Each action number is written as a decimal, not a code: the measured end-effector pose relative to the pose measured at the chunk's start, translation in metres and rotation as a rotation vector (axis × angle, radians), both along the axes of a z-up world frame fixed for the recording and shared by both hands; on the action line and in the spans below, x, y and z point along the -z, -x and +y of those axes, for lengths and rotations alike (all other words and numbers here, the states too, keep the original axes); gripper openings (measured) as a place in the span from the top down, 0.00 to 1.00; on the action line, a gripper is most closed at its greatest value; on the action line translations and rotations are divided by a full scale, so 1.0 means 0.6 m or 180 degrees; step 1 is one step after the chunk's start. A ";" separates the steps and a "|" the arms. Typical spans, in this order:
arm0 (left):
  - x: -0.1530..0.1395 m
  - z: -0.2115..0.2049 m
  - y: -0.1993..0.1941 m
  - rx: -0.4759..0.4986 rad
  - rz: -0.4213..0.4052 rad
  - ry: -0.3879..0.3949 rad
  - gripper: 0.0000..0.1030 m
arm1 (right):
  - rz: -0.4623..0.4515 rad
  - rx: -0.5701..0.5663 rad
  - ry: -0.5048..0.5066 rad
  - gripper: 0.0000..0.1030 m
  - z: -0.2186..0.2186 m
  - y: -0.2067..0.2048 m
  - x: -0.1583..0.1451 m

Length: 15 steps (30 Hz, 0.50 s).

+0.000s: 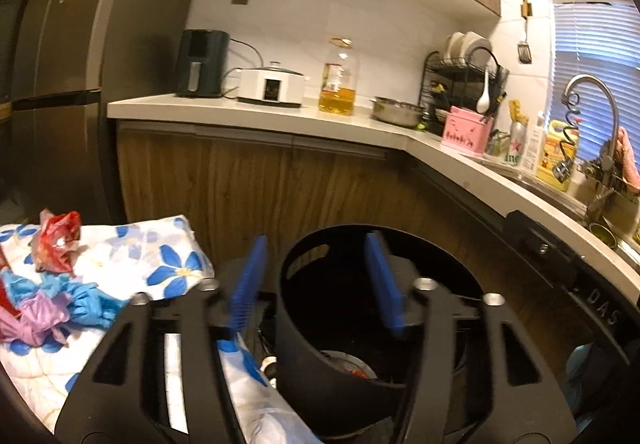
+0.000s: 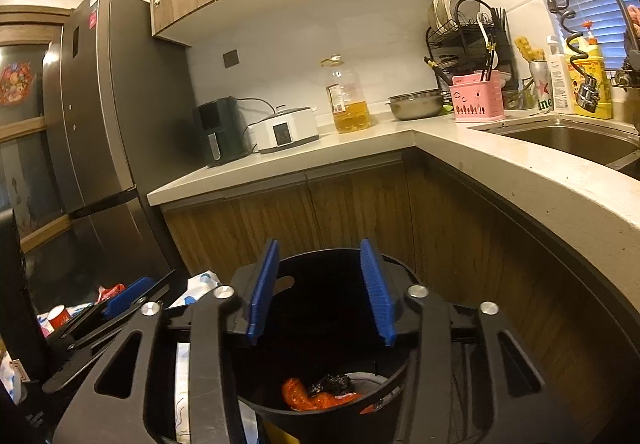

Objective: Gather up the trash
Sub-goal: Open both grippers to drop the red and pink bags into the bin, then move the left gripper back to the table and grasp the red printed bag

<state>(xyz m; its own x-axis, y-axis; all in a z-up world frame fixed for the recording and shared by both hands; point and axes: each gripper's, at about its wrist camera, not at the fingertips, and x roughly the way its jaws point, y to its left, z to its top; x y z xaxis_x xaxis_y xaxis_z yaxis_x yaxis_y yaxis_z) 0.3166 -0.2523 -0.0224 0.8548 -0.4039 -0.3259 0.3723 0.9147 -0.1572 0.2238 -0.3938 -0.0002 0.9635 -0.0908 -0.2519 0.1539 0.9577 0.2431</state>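
Note:
A black bin (image 1: 320, 376) stands on the floor below both grippers. My left gripper (image 1: 316, 280) hangs over its mouth, open, with nothing between the blue pads. My right gripper (image 2: 320, 292) is open over the same bin (image 2: 340, 420) and holds nothing. Crumpled orange trash (image 2: 316, 398) and a dark scrap (image 2: 334, 382) lie inside. To the left, on a floral cloth (image 1: 160, 244), sit a red wrapper (image 1: 58, 244), blue gloves (image 1: 90, 304) and a purple bag (image 1: 32, 320). In the right wrist view a blue finger (image 2: 128, 296) of the left gripper shows at the left.
An L-shaped counter (image 1: 280, 115) runs behind the bin, over wooden cabinet doors (image 1: 248, 187). On it stand an air fryer (image 1: 202, 63), a white cooker (image 1: 272, 85), an oil bottle (image 1: 338, 79) and a dish rack (image 1: 460, 71). A sink (image 2: 560, 141) is at right, a fridge (image 2: 96, 131) at left.

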 end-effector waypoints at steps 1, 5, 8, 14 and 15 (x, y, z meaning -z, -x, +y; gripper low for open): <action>-0.001 0.007 0.006 -0.0061 -0.0016 -0.0005 0.33 | -0.0014 0.0002 -0.0009 0.50 0.001 0.005 -0.002; -0.005 0.033 0.032 -0.0173 -0.0034 -0.0040 0.21 | -0.0043 -0.0012 -0.0043 0.37 0.008 0.018 -0.005; -0.008 0.060 0.058 -0.0340 -0.0085 -0.0082 0.14 | -0.0047 -0.0057 -0.0061 0.32 0.018 0.030 -0.006; -0.009 0.131 0.118 -0.0674 -0.0197 -0.0113 0.11 | -0.0053 -0.0182 -0.0005 0.27 0.057 0.058 -0.003; -0.008 0.142 0.127 -0.0743 -0.0223 -0.0140 0.11 | -0.0054 -0.0187 0.0026 0.27 0.064 0.063 -0.003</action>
<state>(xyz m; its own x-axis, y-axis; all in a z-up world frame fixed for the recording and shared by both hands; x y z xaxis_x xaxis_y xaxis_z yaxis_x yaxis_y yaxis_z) 0.2403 -0.1673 -0.0173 0.9444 -0.1796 -0.2754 0.1587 0.9826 -0.0965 0.1862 -0.3554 0.0016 0.9713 -0.0361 -0.2351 0.0934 0.9670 0.2372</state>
